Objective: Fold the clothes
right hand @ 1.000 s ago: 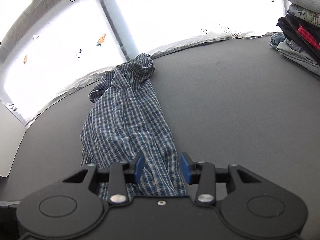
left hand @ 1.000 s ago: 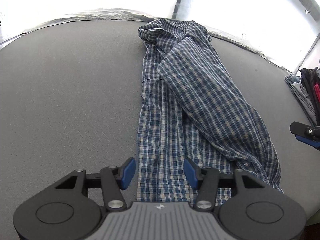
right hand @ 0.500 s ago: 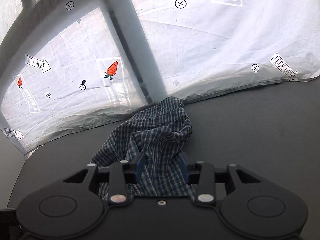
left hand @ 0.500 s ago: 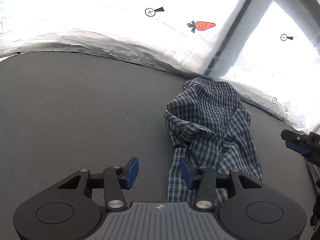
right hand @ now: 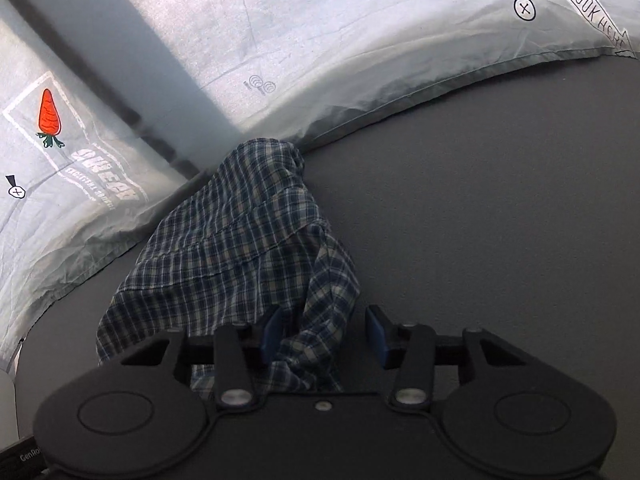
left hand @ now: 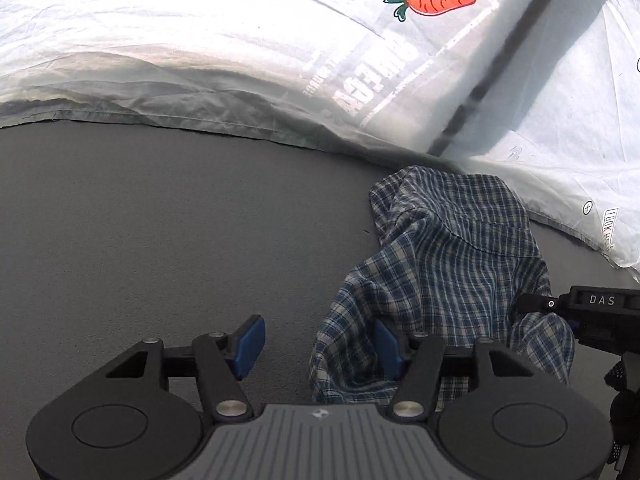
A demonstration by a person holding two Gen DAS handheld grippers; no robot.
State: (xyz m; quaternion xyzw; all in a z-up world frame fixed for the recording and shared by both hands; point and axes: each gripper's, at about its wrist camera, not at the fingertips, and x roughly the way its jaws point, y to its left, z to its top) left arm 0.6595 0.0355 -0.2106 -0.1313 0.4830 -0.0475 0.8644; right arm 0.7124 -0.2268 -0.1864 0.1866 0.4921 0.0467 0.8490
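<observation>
A blue and white checked shirt (left hand: 452,264) lies bunched in a short heap on the grey table (left hand: 160,220), its far end against the white drape. My left gripper (left hand: 319,348) is at the heap's near left corner. Its jaws are opening, with the shirt's edge draped by the right pad (left hand: 388,354) and bare table at the left pad. In the right wrist view the shirt (right hand: 240,248) rises in a fold between the pads of my right gripper (right hand: 323,336). Those jaws are closing but still stand apart; the left pad (right hand: 272,334) touches cloth.
A white translucent drape (left hand: 200,40) printed with carrots and marks hangs along the table's far edge, with a dark pole behind it. The right tool's black housing (left hand: 600,316) shows at the right rim of the left wrist view. Grey tabletop (right hand: 500,200) stretches right of the shirt.
Both grippers have travelled toward the far drape with the shirt's near end. The shirt, long and stretched out before, is now gathered short near the table's far edge.
</observation>
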